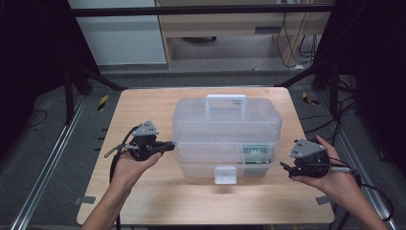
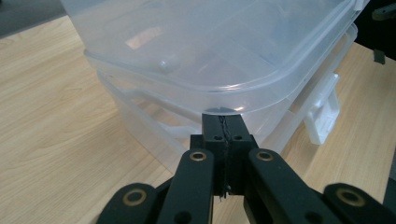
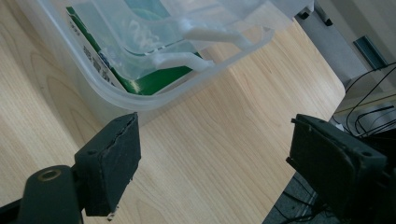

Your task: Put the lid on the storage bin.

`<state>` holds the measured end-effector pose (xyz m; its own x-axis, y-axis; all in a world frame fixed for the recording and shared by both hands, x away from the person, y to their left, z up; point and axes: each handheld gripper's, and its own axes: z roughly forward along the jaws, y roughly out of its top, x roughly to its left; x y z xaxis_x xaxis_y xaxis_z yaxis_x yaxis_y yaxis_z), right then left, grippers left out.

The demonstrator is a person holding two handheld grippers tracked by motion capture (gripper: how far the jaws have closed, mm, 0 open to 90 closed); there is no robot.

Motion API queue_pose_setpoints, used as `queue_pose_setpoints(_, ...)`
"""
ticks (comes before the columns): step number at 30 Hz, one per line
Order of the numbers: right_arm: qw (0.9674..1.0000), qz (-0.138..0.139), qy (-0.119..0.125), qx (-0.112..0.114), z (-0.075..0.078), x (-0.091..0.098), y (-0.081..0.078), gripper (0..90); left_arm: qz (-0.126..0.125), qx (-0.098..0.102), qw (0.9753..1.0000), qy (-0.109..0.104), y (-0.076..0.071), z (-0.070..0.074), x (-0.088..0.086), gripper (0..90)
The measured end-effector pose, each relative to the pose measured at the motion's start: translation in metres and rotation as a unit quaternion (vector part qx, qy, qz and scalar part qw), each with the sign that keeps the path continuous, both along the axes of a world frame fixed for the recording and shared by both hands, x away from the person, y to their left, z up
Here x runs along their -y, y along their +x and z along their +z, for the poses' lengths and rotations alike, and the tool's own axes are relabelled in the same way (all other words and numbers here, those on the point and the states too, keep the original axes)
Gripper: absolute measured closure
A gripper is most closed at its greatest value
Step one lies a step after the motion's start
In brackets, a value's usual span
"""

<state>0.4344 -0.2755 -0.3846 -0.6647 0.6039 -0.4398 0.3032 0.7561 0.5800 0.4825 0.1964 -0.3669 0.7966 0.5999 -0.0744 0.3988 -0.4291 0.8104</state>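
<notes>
Clenched with nothing between its jaws, the left gripper (image 1: 165, 146) noses against the left end of the clear plastic lidded storage box (image 1: 225, 125) mid-table, while the right gripper (image 1: 286, 167) waits released near the right end. Looks like opening it; next the white front latch (image 1: 225, 174) wants lifting.

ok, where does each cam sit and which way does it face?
High view: fixed above the person's side, facing forward and down on the wooden table; both forearms show, with the left hand-held gripper and right hand-held gripper.
Left gripper view: rides the left hand-held gripper, jaws shut, tips at the clear plastic storage box.
Right gripper view: rides the right hand-held gripper, jaws open, aimed past the box's corner, a green packet inside.
Shared: all three show the box and tabletop.
</notes>
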Motion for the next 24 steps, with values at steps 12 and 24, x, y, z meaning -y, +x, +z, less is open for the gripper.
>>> queue_pose_setpoints(12, 0.9998, -0.015, -0.001, -0.01, -0.01, 0.008, 0.0, 16.2, 0.0, -0.019, 0.9998, 0.009, -0.003, -0.012, 0.0, 89.9)
queue_pose_setpoints(24, 0.9998, -0.016, 0.001, -0.008, -0.012, 0.012, -0.002, 16.3, -0.002, -0.024, 0.9996, 0.011, -0.005, -0.017, 0.0, 90.0)
